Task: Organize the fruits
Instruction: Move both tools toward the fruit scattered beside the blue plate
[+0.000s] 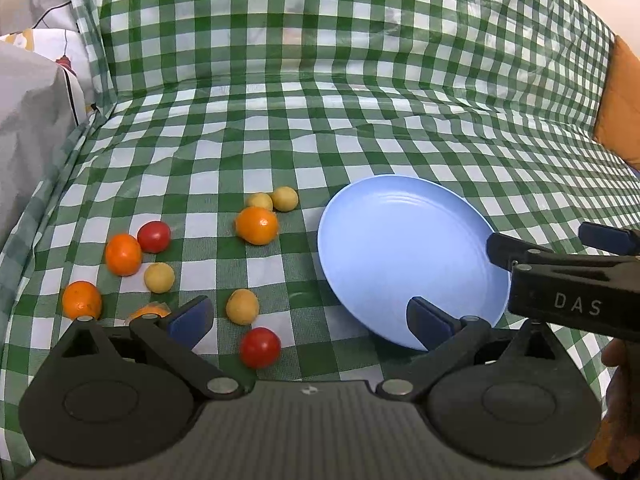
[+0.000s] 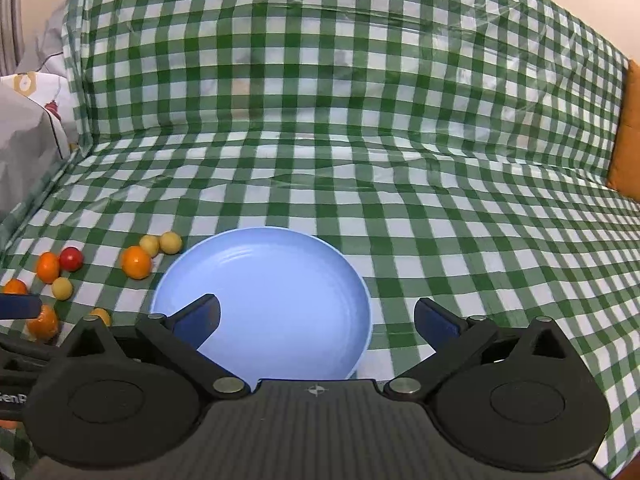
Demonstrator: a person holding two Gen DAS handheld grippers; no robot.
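Note:
A light blue plate (image 1: 404, 248) lies empty on the green checked cloth; it also shows in the right wrist view (image 2: 280, 292). Left of it lie several loose fruits: oranges (image 1: 257, 225), red tomatoes (image 1: 260, 347) and small yellow fruits (image 1: 242, 306), seen also in the right wrist view (image 2: 136, 262). My left gripper (image 1: 308, 316) is open and empty, low over the cloth with a red tomato between its fingers' line. My right gripper (image 2: 318, 316) is open and empty above the plate's near edge; it shows in the left wrist view (image 1: 560, 244).
The checked cloth (image 2: 360, 160) covers a sofa seat and rises up the backrest behind. A grey bag or cushion (image 1: 28, 120) stands at the left edge. An orange cushion (image 1: 620, 112) sits at the right.

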